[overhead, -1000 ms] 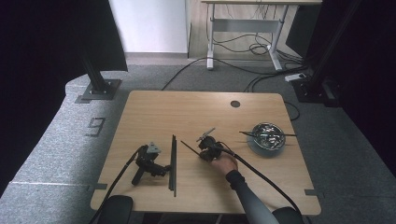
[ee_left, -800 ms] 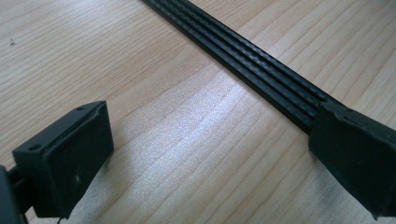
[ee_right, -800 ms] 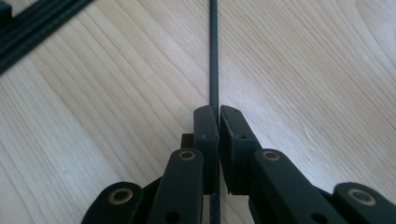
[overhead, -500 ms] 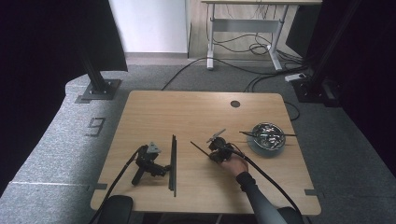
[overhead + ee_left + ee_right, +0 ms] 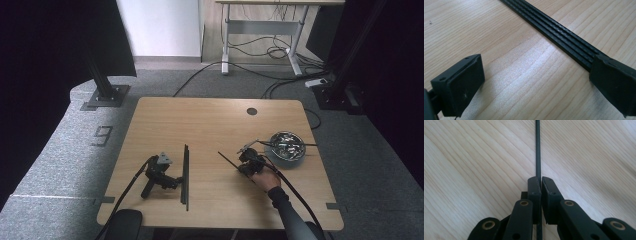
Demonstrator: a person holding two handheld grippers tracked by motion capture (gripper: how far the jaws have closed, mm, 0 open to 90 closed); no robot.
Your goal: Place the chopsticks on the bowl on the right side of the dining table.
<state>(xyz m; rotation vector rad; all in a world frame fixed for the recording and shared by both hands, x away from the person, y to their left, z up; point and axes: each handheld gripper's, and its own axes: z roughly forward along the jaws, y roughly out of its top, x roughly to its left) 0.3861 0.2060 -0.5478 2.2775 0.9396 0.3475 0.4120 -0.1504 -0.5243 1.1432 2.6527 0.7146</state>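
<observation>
A thin black rod [image 5: 538, 150] runs straight out from my right gripper [image 5: 541, 182], whose pads are shut on it just above the wooden table [image 5: 210, 120]. From above, a hand holds that right gripper [image 5: 242, 166] at centre right, and the rod [image 5: 227, 158] points up and left. My left gripper [image 5: 170, 179] lies on the table at the left with no hand on it. In its own view the left gripper [image 5: 536, 85] is wide open over bare wood. A flat bundle of black rods [image 5: 564, 37] passes under its right jaw.
A metal bowl [image 5: 300, 156] with dark pieces in it and a rod laid across it stands just right of the right gripper. The bundle of rods [image 5: 185, 175] lies lengthwise at left centre. Cables trail off the front edge. A round hole [image 5: 251, 111] is near the back edge.
The right hand has carried its gripper and the thin rod to the right, closer to the bowl. The left gripper and the rod bundle have not moved.
</observation>
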